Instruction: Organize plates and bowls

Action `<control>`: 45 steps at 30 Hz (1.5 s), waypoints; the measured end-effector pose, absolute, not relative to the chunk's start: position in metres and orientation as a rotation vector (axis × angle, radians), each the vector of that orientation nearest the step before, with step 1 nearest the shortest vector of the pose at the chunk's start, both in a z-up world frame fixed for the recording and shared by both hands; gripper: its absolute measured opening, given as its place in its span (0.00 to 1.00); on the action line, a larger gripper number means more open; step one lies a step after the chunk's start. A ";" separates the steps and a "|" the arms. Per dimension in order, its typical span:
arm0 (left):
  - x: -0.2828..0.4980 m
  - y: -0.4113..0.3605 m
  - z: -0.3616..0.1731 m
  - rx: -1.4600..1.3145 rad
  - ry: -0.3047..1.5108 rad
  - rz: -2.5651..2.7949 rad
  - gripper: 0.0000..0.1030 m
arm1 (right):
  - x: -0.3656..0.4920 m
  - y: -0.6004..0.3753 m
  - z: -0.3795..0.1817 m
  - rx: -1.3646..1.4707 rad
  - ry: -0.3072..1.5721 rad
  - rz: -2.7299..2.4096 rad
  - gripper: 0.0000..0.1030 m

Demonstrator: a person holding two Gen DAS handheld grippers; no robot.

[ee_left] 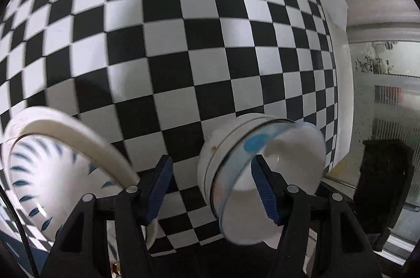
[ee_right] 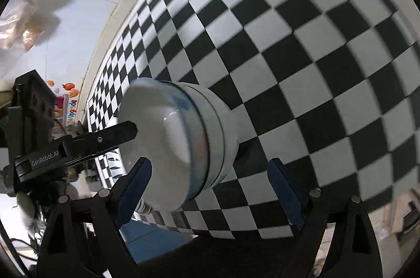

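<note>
A stack of nested white bowls (ee_left: 236, 146), the top one with blue spots inside, stands on the checkered tablecloth (ee_left: 183, 42). My left gripper (ee_left: 211, 188) is open. Its right finger (ee_left: 265, 191) is over the top bowl's mouth and its left finger (ee_left: 157, 188) is outside the wall; I cannot tell if either touches. A white dish with blue leaf strokes (ee_left: 39, 173) lies at the left under a white rim (ee_left: 78, 136). In the right wrist view the bowl stack (ee_right: 183, 141) sits just beyond my open right gripper (ee_right: 210, 191), nothing between the pads. The left gripper's finger (ee_right: 118, 132) reaches over the bowl.
The checkered cloth (ee_right: 315, 68) covers the whole table. A frosted glass panel (ee_left: 380, 94) and a dark object (ee_left: 383, 186) stand past the table's right edge. A wall with colourful stickers (ee_right: 69, 91) lies beyond the far edge. A blue surface (ee_right: 152, 238) shows below the near edge.
</note>
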State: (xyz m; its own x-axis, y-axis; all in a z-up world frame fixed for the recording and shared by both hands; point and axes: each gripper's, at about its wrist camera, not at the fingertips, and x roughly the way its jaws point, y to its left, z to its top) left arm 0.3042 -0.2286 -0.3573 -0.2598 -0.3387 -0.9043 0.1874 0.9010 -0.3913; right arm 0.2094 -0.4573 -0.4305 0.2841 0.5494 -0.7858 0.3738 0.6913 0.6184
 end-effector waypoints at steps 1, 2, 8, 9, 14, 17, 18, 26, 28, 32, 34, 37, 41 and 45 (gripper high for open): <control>0.306 -0.230 -0.361 -0.112 1.774 -0.504 0.58 | 0.213 -0.458 -0.437 0.879 1.325 0.154 0.89; 0.307 -0.232 -0.366 -0.112 1.786 -0.515 0.58 | 0.216 -0.458 -0.441 0.886 1.329 0.159 0.89; 0.313 -0.239 -0.385 -0.117 1.836 -0.556 0.58 | 0.236 -0.458 -0.460 0.920 1.349 0.207 0.89; 0.314 -0.240 -0.387 -0.117 1.842 -0.561 0.59 | 0.238 -0.457 -0.462 0.917 1.355 0.212 0.89; 0.317 -0.245 -0.390 -0.119 1.843 -0.590 0.57 | 0.248 -0.455 -0.472 0.913 1.378 0.238 0.85; 0.317 -0.247 -0.390 -0.109 1.828 -0.604 0.56 | 0.252 -0.459 -0.477 0.957 1.372 0.255 0.80; 0.317 -0.247 -0.390 -0.107 1.826 -0.609 0.54 | 0.252 -0.460 -0.478 0.968 1.370 0.260 0.77; 0.309 -0.253 -0.385 -0.090 1.804 -0.629 0.46 | 0.236 -0.479 -0.489 0.936 1.371 0.223 0.49; 0.307 -0.252 -0.384 -0.082 1.800 -0.627 0.45 | 0.236 -0.480 -0.490 0.917 1.380 0.223 0.49; 0.303 -0.250 -0.382 -0.080 1.799 -0.617 0.44 | 0.236 -0.474 -0.490 0.911 1.381 0.220 0.49; 0.302 -0.248 -0.379 -0.075 1.797 -0.619 0.44 | 0.236 -0.471 -0.491 0.910 1.383 0.216 0.49; 0.301 -0.245 -0.372 -0.076 1.781 -0.618 0.44 | 0.236 -0.466 -0.487 0.907 1.383 0.211 0.49; 0.304 -0.239 -0.362 -0.094 1.759 -0.611 0.44 | 0.235 -0.461 -0.471 0.879 1.371 0.221 0.49; 0.306 -0.229 -0.349 -0.098 1.743 -0.601 0.44 | 0.240 -0.450 -0.459 0.871 1.365 0.236 0.49</control>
State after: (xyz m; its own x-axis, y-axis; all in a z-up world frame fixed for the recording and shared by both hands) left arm 0.3061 -0.2288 -0.3489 -0.2680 -0.3771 -0.8865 0.2493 0.8617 -0.4419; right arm 0.2402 -0.4500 -0.4588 0.2361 0.6170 -0.7507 0.3291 0.6761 0.6592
